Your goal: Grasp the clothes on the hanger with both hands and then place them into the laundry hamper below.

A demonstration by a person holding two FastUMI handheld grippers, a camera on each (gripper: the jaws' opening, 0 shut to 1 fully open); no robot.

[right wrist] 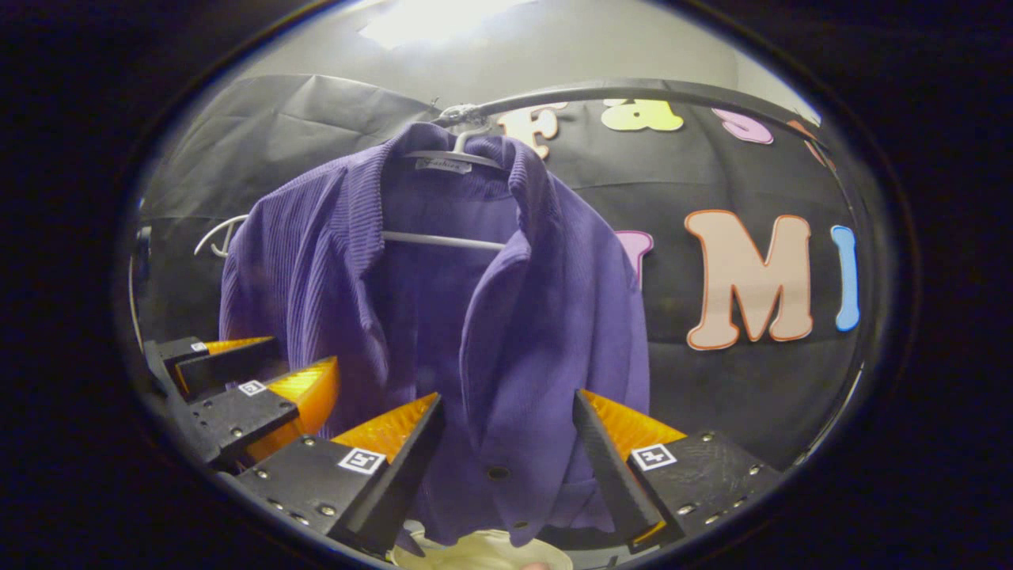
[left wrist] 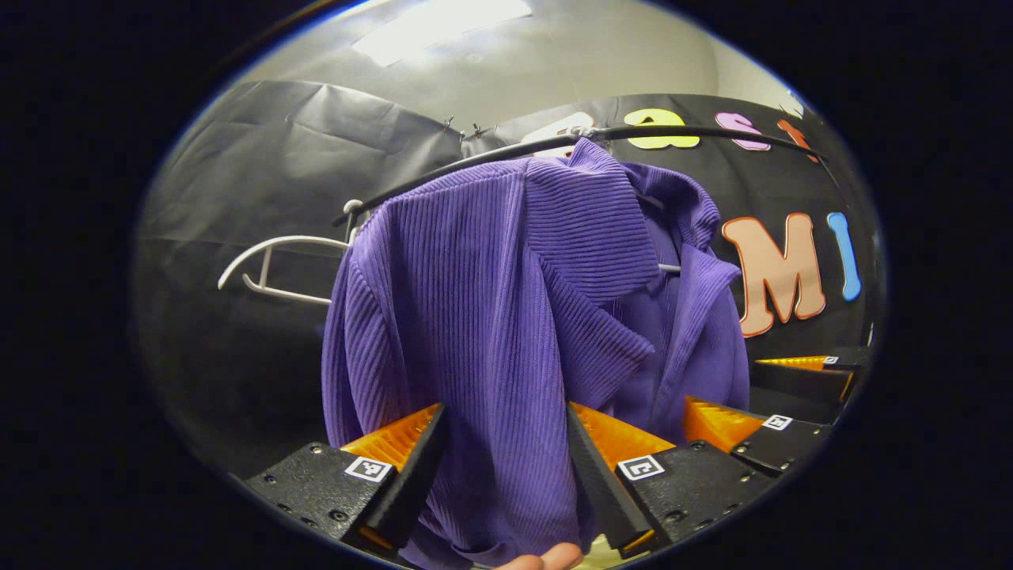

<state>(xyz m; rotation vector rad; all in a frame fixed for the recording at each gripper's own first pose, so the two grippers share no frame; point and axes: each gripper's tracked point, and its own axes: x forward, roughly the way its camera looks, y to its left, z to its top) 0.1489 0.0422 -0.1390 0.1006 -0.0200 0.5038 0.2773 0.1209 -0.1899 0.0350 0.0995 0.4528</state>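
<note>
A purple ribbed shirt (left wrist: pixel 491 301) hangs from a pale hanger (right wrist: pixel 443 238) on a black rail (right wrist: pixel 633 87). In the left gripper view my left gripper (left wrist: pixel 505 412) is open, with the shirt's left side hanging between its spread fingers. In the right gripper view my right gripper (right wrist: pixel 508 400) is open too, its fingers on either side of the shirt's (right wrist: pixel 506 332) buttoned front edge. The right gripper (left wrist: pixel 752 427) also appears at the lower right of the left gripper view, and the left gripper (right wrist: pixel 245 380) at the lower left of the right gripper view. A pale rim (right wrist: pixel 483 552), perhaps the hamper, peeks out below the hem.
An empty white hanger (left wrist: pixel 277 269) hangs on the rail (left wrist: pixel 712 133) to the shirt's left. The black cloth wall stands close behind the rail. A person's fingertip (left wrist: pixel 546 559) shows at the bottom edge of the left gripper view.
</note>
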